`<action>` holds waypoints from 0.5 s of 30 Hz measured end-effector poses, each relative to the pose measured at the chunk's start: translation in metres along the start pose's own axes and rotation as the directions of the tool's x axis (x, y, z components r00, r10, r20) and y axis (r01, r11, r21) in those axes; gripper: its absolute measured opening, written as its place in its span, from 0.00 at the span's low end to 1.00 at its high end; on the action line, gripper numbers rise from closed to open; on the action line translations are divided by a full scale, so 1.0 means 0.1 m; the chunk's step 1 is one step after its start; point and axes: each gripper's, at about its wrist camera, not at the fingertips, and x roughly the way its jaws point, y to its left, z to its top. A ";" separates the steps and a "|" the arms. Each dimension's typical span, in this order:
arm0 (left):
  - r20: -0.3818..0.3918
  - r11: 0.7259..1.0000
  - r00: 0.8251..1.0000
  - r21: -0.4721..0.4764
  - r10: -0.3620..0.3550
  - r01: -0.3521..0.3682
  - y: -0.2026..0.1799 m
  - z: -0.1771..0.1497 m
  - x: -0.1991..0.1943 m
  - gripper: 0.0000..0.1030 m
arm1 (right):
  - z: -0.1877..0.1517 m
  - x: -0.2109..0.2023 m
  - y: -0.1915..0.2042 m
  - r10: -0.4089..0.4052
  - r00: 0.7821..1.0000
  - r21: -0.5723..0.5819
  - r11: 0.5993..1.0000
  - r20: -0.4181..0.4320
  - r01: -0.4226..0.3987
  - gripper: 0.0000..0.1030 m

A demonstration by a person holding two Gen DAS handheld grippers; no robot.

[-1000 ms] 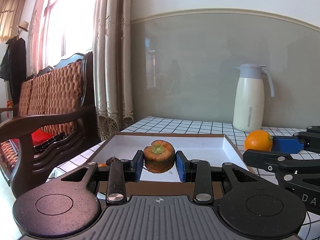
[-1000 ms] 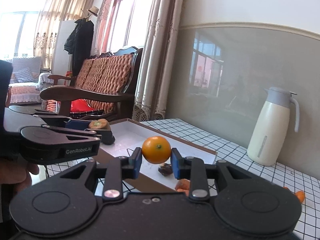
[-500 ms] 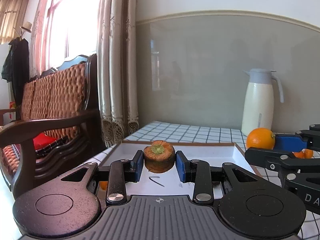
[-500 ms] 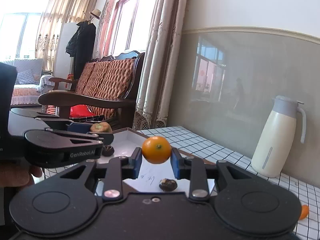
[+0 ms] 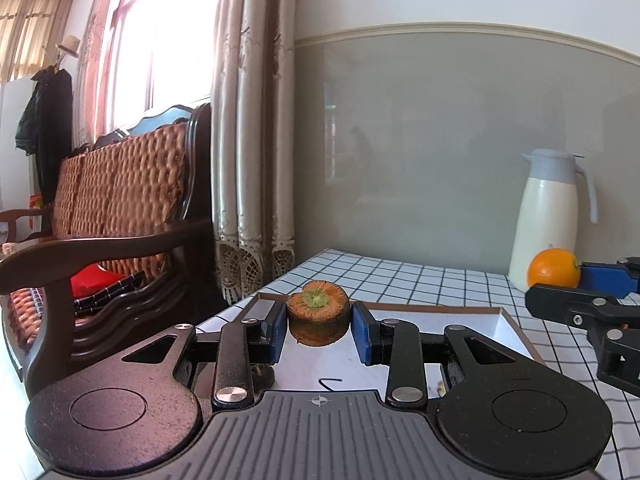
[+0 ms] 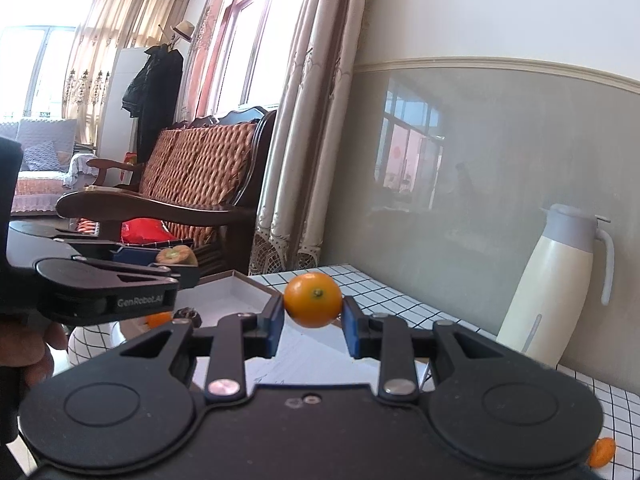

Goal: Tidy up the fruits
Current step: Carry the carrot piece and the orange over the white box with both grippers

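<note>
Since a second ago both grippers have risen, the white tray (image 5: 480,322) sinking lower in view. Left wrist view: the left gripper (image 5: 319,326) is clenched on a flat brown persimmon (image 5: 318,312) above the tray; at 3 o'clock the orange (image 5: 554,268) sits in front of the thermos (image 5: 548,216). Right wrist view: the right gripper (image 6: 313,320) grasps the orange (image 6: 313,300) over the checkered table (image 6: 384,292); the left gripper (image 6: 176,270) shows at 9 o'clock.

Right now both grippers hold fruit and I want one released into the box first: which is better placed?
Probably left: the left gripper holds its persimmon over the tray; the right gripper's orange looks nearer the rim.
</note>
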 end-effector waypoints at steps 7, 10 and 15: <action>-0.013 1.000 1.000 -0.008 0.016 -0.016 0.02 0.03 0.20 0.34 | -0.03 0.16 -0.10 -0.007 1.000 0.014 1.000 -0.019 0.007 0.22; -0.021 1.000 1.000 -0.009 0.019 -0.019 -0.01 0.04 0.28 0.34 | -0.02 0.24 -0.15 -0.009 1.000 0.024 1.000 -0.025 0.009 0.22; -0.035 1.000 0.999 0.002 0.017 -0.017 -0.04 0.05 0.40 0.34 | -0.02 0.39 -0.23 -0.009 0.999 0.043 0.999 -0.043 0.011 0.22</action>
